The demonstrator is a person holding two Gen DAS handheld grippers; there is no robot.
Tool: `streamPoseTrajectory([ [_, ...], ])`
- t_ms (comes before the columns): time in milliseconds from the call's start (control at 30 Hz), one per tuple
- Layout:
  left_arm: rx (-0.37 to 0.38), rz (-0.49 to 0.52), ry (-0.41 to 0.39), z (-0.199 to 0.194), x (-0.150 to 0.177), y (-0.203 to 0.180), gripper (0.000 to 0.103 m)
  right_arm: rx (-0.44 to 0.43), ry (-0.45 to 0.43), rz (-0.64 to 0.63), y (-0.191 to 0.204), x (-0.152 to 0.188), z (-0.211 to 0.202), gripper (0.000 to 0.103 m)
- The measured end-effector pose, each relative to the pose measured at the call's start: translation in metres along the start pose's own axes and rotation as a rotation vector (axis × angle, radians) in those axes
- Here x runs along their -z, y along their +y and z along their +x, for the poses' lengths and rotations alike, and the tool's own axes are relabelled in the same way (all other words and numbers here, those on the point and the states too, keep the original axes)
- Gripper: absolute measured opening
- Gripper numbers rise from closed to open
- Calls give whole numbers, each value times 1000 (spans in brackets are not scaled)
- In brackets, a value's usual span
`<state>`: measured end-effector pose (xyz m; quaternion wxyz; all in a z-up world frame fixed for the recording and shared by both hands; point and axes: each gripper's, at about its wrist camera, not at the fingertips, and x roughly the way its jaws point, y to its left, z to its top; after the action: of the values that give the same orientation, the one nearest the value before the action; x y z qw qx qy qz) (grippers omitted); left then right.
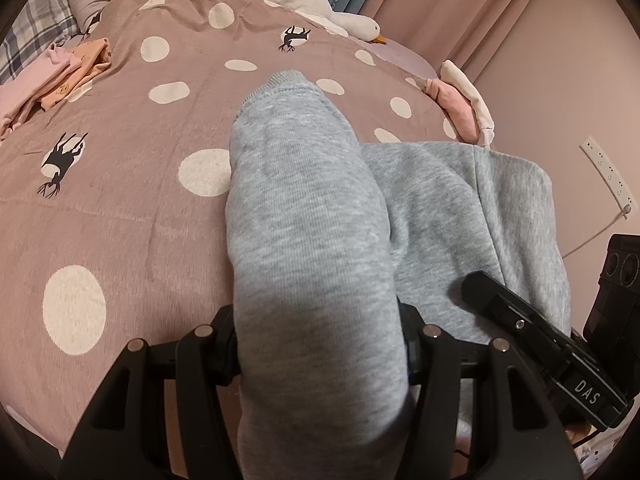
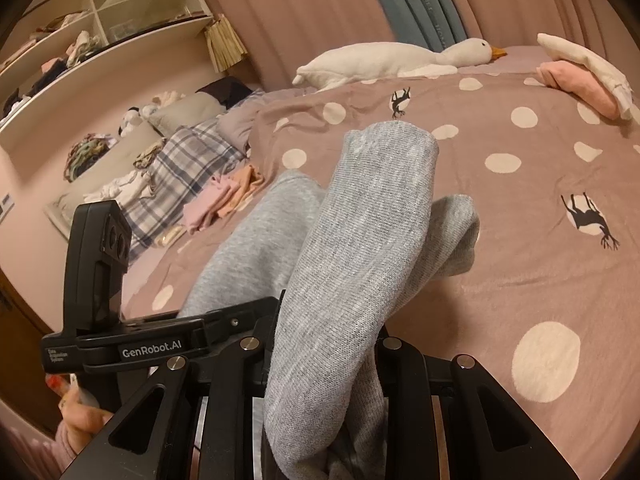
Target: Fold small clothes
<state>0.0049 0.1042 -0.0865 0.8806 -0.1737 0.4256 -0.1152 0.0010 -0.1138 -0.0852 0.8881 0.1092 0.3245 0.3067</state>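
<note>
Grey fabric fills the left wrist view: the left gripper (image 1: pixel 320 344) is clamped on a fold of the grey garment (image 1: pixel 304 208), which stretches forward over the dotted bedspread (image 1: pixel 120 208), with the right gripper (image 1: pixel 532 332) alongside. From the right wrist, the right gripper (image 2: pixel 324 360) likewise pinches a fold of the grey garment (image 2: pixel 360 240), lifted above the bedspread (image 2: pixel 520 280); the left gripper (image 2: pixel 120 344) sits just beside it. A toy goose (image 2: pixel 392 60) lies beyond.
</note>
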Motion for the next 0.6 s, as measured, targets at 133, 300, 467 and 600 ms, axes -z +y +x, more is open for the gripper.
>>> streamPoseTrajectory([
  [133, 0, 3, -4, 3, -4, 0, 57, 5, -3, -8, 0, 0, 1, 27],
  [300, -1, 12, -9, 7, -8, 1, 57, 8, -8, -8, -6, -7, 5, 27],
  [467, 3, 11, -2, 13, -13, 4, 57, 17, -3, -12, -10, -11, 11, 27],
  [600, 7, 12, 4, 19, -16, 5, 57, 24, 1, -5, -12, -11, 16, 27],
])
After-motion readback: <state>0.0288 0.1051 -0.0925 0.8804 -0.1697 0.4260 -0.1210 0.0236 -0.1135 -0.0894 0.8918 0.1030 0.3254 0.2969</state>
